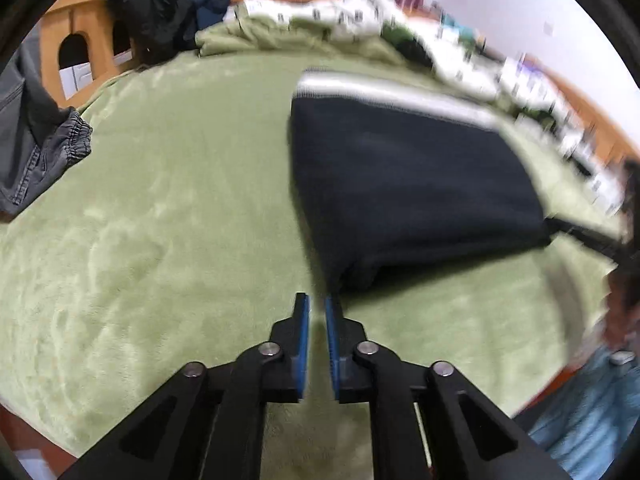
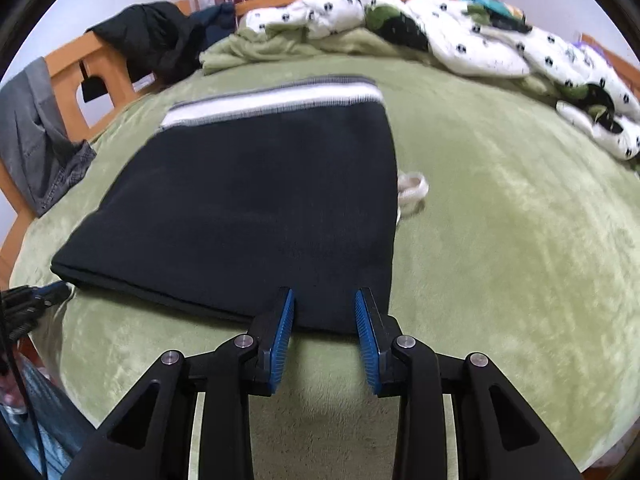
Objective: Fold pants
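Black pants [image 2: 256, 200], folded into a flat rectangle with a white and grey waistband at the far end, lie on the green blanket [image 2: 500, 240]. My right gripper [image 2: 325, 294] hovers at the pants' near right corner, open, with the folded edge between its blue pads and no squeeze on it. In the left wrist view, which is blurred, the pants [image 1: 400, 184] lie ahead and to the right. My left gripper [image 1: 316, 300] sits just off their near left corner over bare blanket [image 1: 160, 240], its pads almost together with nothing between them. Its tip [image 2: 40, 298] shows at the left edge of the right wrist view.
A white cord loop [image 2: 412, 192] lies beside the pants' right edge. Grey trousers [image 2: 40, 152] hang over the wooden bed frame on the left. A black jacket [image 2: 152, 36] and a spotted white quilt [image 2: 460, 40] are heaped at the far side.
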Action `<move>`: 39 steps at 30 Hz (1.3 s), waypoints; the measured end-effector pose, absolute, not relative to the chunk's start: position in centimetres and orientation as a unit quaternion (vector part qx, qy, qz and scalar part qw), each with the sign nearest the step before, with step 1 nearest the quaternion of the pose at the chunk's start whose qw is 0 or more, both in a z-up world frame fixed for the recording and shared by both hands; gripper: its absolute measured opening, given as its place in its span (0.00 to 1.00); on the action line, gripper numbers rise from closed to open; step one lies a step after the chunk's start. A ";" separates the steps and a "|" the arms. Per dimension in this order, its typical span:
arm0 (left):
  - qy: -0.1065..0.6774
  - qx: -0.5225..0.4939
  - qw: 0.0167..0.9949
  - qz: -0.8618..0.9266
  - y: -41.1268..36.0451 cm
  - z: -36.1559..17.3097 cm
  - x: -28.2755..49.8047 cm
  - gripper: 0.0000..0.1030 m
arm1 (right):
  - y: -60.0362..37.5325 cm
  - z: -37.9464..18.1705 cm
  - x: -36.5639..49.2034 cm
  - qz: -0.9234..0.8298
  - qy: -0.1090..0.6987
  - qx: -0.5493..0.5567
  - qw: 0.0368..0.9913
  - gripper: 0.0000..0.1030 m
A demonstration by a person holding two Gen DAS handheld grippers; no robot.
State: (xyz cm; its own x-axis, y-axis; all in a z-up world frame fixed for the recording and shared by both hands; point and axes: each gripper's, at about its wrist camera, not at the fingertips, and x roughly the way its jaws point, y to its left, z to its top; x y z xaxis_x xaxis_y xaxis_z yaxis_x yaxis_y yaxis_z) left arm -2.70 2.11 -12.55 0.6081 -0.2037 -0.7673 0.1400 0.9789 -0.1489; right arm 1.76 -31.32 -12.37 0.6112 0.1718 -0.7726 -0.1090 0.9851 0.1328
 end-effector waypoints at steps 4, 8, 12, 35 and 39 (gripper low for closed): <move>0.397 -0.049 0.909 -0.115 0.6 -9.8 0.3 0.39 | -30.8 -11.2 3.0 0.079 0.392 0.035 0.916 0.36; 0.416 -0.027 0.902 -0.108 -2.1 -11.0 4.2 0.39 | -29.8 -13.0 5.4 0.082 0.421 0.026 0.903 0.36; 0.431 -0.046 0.896 -0.093 -2.0 -14.0 4.1 0.42 | -29.1 -14.1 4.8 0.080 0.420 -0.007 0.904 0.36; 0.436 -0.036 0.895 -0.086 -1.6 -13.8 3.0 0.45 | -29.7 -14.4 3.4 0.071 0.424 0.023 0.903 0.42; 0.435 -0.038 0.895 -0.088 -1.5 -13.9 3.0 0.45 | -29.7 -14.5 3.7 0.076 0.438 0.029 0.895 0.45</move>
State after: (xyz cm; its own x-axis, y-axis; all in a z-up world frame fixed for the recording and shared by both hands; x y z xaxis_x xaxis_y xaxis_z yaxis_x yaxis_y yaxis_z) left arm 3.02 -1.50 -13.86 0.6062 -0.1894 -0.7724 0.1241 0.9819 -0.1434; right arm 3.73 -29.75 -14.47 0.6040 0.1620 -0.7803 -0.1112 0.9867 0.1188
